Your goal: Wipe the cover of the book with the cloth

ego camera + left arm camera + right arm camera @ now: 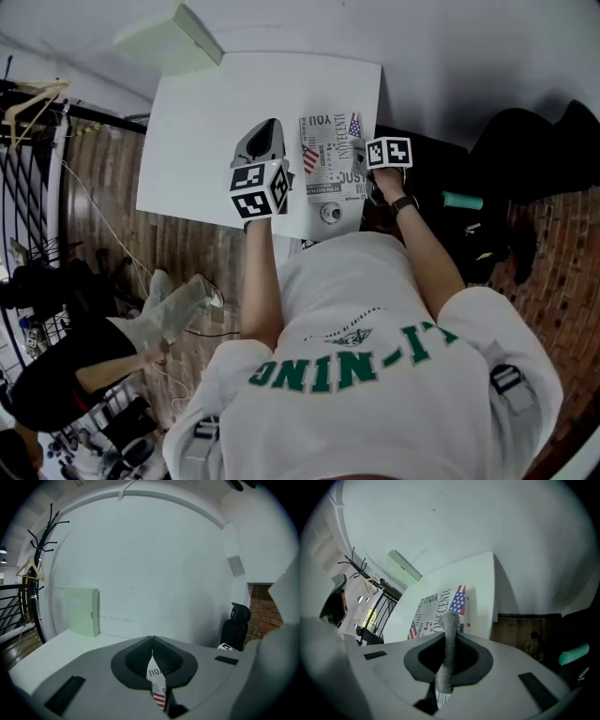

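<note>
The book [333, 157], its cover full of print and flag motifs, lies on the white table [206, 131] near the front right corner. My left gripper [267, 136] sits at the book's left edge. In the left gripper view its jaws [152, 641] are shut on a strip of the printed book [157, 679]. My right gripper [364, 155] hangs over the book's right edge. It is shut on a grey knitted cloth [449, 625], which stands up between the jaws [450, 637], with the book [440, 609] lying just beyond.
A pale green folder [173, 37] leans against the wall at the table's far left corner. A small round object [330, 212] sits by the near table edge. A black chair [236, 620], a teal object [461, 200] and dark clutter are on the right; a seated person [94, 347] is on the left.
</note>
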Motion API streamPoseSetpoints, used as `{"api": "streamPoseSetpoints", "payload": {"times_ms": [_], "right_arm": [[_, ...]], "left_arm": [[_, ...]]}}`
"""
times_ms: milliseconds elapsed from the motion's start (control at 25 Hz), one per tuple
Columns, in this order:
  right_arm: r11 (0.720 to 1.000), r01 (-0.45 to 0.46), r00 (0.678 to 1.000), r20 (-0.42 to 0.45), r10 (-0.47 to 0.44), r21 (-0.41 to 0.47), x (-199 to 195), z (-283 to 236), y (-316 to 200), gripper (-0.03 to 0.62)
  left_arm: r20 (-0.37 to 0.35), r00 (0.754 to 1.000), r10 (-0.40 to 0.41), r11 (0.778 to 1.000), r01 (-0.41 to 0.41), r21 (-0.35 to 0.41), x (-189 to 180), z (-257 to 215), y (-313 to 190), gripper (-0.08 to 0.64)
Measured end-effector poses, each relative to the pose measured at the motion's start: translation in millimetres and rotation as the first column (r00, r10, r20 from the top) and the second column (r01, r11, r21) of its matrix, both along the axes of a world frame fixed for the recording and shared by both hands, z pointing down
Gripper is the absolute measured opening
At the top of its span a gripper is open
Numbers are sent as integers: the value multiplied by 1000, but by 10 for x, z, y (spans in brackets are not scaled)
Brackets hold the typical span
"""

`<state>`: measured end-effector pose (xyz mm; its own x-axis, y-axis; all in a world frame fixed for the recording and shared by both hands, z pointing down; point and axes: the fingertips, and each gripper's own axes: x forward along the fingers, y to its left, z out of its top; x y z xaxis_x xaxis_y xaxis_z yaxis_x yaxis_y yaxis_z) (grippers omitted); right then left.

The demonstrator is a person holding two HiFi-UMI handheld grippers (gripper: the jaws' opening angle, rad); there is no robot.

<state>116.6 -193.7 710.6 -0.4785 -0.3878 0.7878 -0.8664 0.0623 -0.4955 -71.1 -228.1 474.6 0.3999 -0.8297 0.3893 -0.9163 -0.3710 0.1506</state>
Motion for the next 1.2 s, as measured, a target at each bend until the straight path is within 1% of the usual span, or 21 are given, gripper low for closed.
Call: {"api": "streamPoseSetpoints", "payload": {"times_ms": [160, 240, 280, 400, 560, 640, 720, 800, 880, 1000, 1080, 1200], "right_arm": [[1000, -28, 1000, -11, 28, -7, 118, -7, 13, 35], [1000, -22, 999, -35, 21, -16, 71, 2, 11, 35], [1000, -9, 1000, -29, 9, -24, -13, 2, 13, 35], [998, 61, 997, 58, -59, -30, -498, -49, 45, 35], [984, 178, 974, 148, -174, -14, -1223, -116, 90, 37], [973, 228, 959, 179, -218, -38, -1473, -98, 145, 37], [966, 254, 954, 178, -241, -55, -1589, -48, 188, 38], [960, 276, 952, 150, -268, -42, -1610, 12, 202, 37], [951, 310, 942, 137, -305, -13, -1612, 30, 199, 37], [944, 331, 937, 118, -329, 0, -1495, 42, 183, 35], [952, 305, 947, 112, -301, -21, -1298, 62, 173, 34], [971, 232, 969, 96, -226, -59, -900, 65, 151, 34]], "left_arm": [[-5, 1000, 10, 1000, -10, -2, 51, 9, 14, 14], [-7, 1000, 1, 1000, -1, -3, 10, 22, 30, 14], [-8, 1000, -10, 1000, 10, -4, -27, 34, 42, 14], [-11, 999, -42, 999, 41, -10, -145, 67, 73, 13], [-11, 997, -78, 997, 78, -4, -323, 48, 81, 13], [-10, 995, -94, 996, 94, -1, -408, 29, 83, 13], [-9, 995, -103, 995, 103, -2, -457, 34, 91, 14], [-7, 994, -105, 994, 105, -10, -475, 63, 96, 13], [-5, 995, -104, 994, 104, -17, -482, 98, 84, 12], [-7, 996, -94, 995, 94, -24, -441, 144, 32, 13], [-7, 997, -78, 997, 78, -26, -372, 160, -4, 14], [-7, 999, -51, 998, 51, -25, -270, 161, -51, 14]]}}
